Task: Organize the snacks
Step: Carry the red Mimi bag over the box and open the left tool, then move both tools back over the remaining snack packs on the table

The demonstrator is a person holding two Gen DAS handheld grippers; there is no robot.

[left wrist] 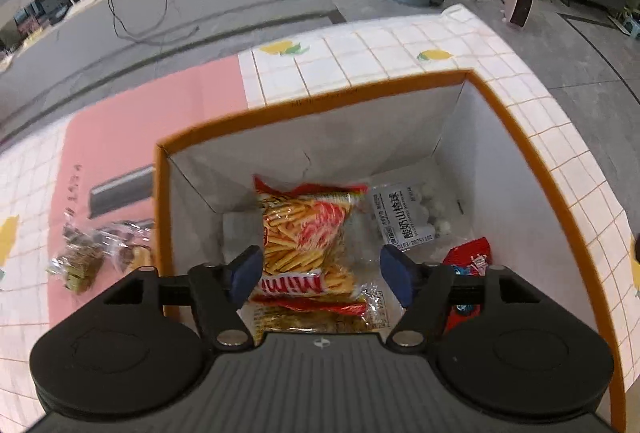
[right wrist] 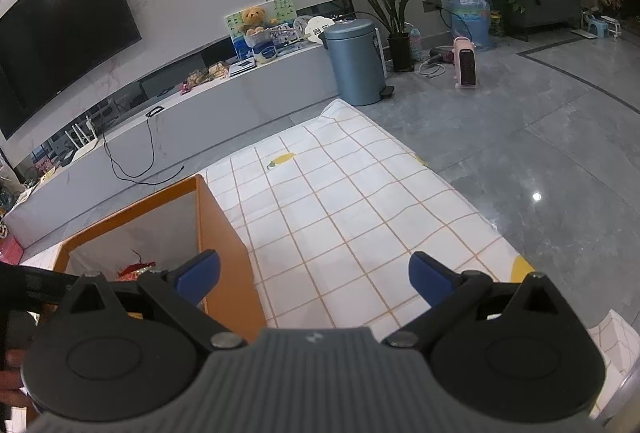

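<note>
Living room, grey tile floor, TV on the wall; work surface is a low table under a grid-pattern cloth (right wrist: 360, 217) with lemon prints and a pink mat (left wrist: 132, 129) at one end. An orange-rimmed box (left wrist: 516, 137) with white inner walls sits on the cloth.

The left gripper (left wrist: 320, 269) hangs over the box mouth, tilted steeply down, jaws wide. The Mimi stick-snack bag (left wrist: 308, 233) lies between and below the pads, but they don't press on it; it rests on the box floor, so it reads as released. Also in the box: a clear pack of white balls (left wrist: 408, 213) at the far side and a red packet (left wrist: 468, 261) by the right wall.

The right gripper (right wrist: 314, 277) is spread wide and holds nothing, hovering over bare cloth just beside the box's outer wall.

Still outside: clear-wrapped brown snacks (left wrist: 92, 257) on the pink mat, near the box's left wall (count unclear, blurred).

Risks from here:
- Left gripper sits low inside the rim; pulling out at an angle could catch a finger on the orange edge and drag or tip the box.
- Crinkly foil could snag a pad and lift the bag back out.
- The leftover snacks lie close to the wall, so a wide approach could shove the box.
- Slick wrappers may slip from a corner pinch.
</note>
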